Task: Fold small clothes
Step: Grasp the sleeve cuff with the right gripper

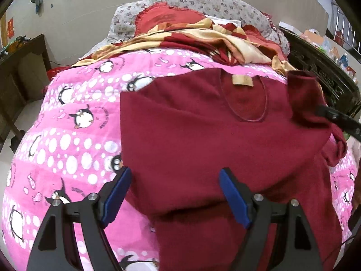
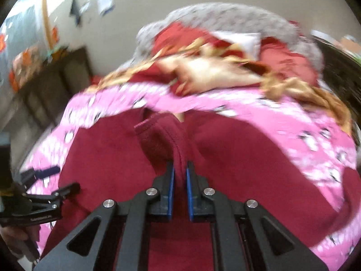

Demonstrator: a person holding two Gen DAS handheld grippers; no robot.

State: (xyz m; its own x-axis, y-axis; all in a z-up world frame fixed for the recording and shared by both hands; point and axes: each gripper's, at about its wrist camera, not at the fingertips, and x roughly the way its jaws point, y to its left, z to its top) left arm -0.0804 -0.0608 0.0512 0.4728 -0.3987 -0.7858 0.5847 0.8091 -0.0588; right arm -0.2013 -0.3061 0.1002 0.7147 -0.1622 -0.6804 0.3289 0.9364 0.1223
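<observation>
Dark red sweater (image 1: 203,140) spread on the pink penguin blanket (image 1: 74,117), neck label toward the pillows. Left side seemingly already folded in, with a straight edge there. Right gripper (image 2: 180,176) clamped narrow on a raised fold of the sweater, probably the right sleeve. Left gripper (image 1: 174,194) wide, holding nothing, above the lower left edge. Still left to do: right side fold, then bottom fold.

A dark red fleece top (image 1: 203,135) lies spread flat on the pink bed cover, neckline toward twelve o'clock, a tan label (image 1: 242,80) showing inside the collar. Its sleeve at three o'clock (image 1: 304,94) is lifted and bunched, folding over toward the body. The hem faces six o'clock.
</observation>
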